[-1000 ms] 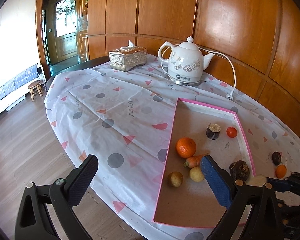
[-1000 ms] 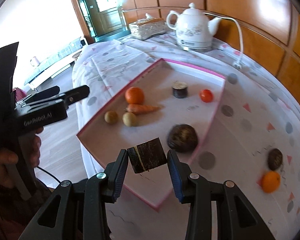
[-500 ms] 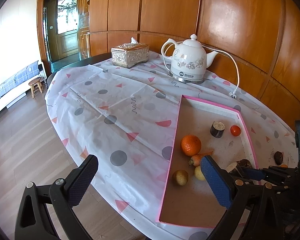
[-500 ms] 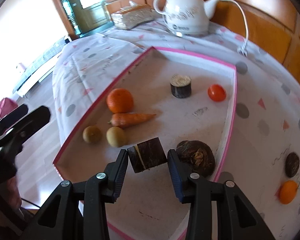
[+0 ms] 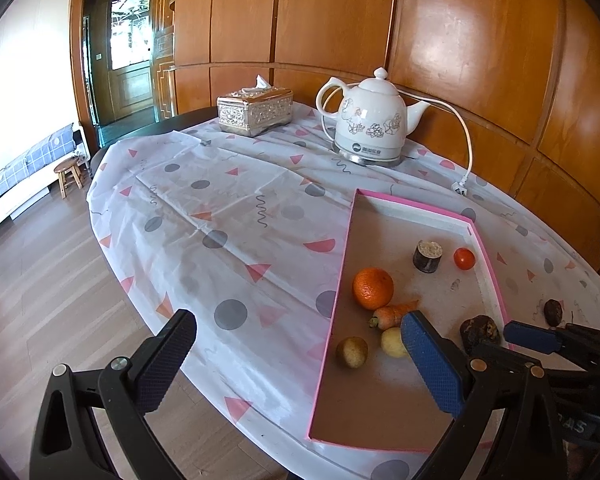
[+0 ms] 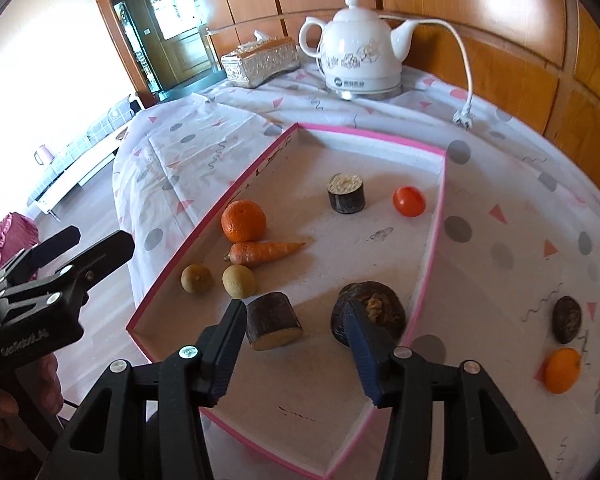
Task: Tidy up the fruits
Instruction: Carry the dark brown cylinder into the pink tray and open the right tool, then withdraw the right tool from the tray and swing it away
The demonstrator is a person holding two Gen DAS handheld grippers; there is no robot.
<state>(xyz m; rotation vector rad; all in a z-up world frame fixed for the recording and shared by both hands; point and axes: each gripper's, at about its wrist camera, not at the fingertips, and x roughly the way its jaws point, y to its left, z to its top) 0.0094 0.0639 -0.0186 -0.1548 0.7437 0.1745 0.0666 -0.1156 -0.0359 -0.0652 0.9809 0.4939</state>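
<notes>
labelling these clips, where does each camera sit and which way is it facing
Left wrist: on the left gripper, angled down over the table edge toward the pink tray; its open fingers show, the right gripper's at right.
Right wrist: on the right gripper, above the tray; jaws just opened, dark cut piece between them; left gripper at left.
Both share tray, kettle.

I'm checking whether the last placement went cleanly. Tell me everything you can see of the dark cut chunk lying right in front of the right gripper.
The dark cut chunk is a short cylinder with rough dark-brown skin and a pale yellowish cut face turned toward the camera. It lies on its side on the floor of the pink-rimmed tray, just below the two small yellowish fruits. The right gripper has just been opening its jaws; the chunk sits between them, close against the left pad, well clear of the right one.
</notes>
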